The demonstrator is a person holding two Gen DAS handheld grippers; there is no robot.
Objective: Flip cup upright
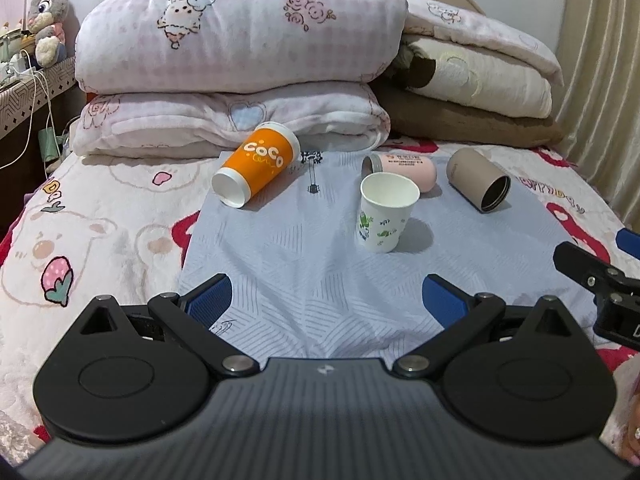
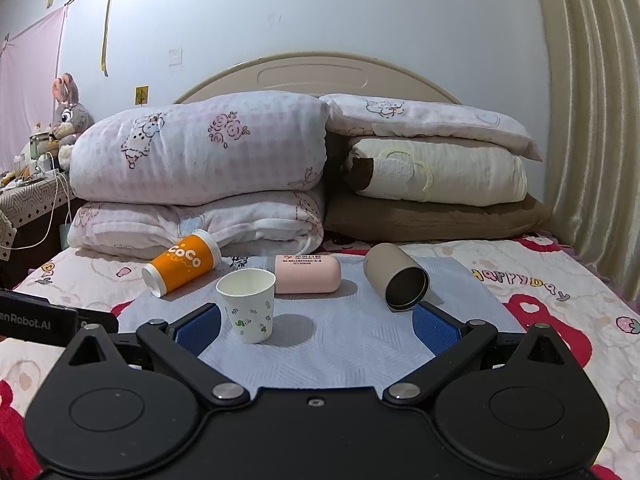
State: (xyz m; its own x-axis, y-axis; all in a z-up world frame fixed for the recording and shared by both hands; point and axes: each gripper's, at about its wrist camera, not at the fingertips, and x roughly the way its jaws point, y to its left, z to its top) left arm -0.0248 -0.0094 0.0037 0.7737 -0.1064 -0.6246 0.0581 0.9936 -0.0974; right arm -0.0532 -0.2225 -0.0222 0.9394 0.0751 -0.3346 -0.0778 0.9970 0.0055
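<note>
I am viewing the bed point(image 1: 100, 216), where a pale blue patterned cloth point(image 1: 312, 264) is carrying four cups. The orange paper cup marked "CoCo" point(image 1: 258, 162) is lying on its side at the cloth's far left corner, mouth toward me. The tan cylindrical cup point(image 2: 396, 278) is lying tipped at the right, its dark opening facing forward. The pink capsule-shaped cup point(image 2: 308, 274) is lying on its side behind the white paper cup with green print point(image 2: 250, 306), which is already standing upright. Both the left tongs point(image 1: 326, 300) and right tongs point(image 2: 316, 322) are spread and holding nothing. I judge the tan cup nearest the right tongs: I am advising a light mid-body grip, then rotating it mouth-up.
</note>
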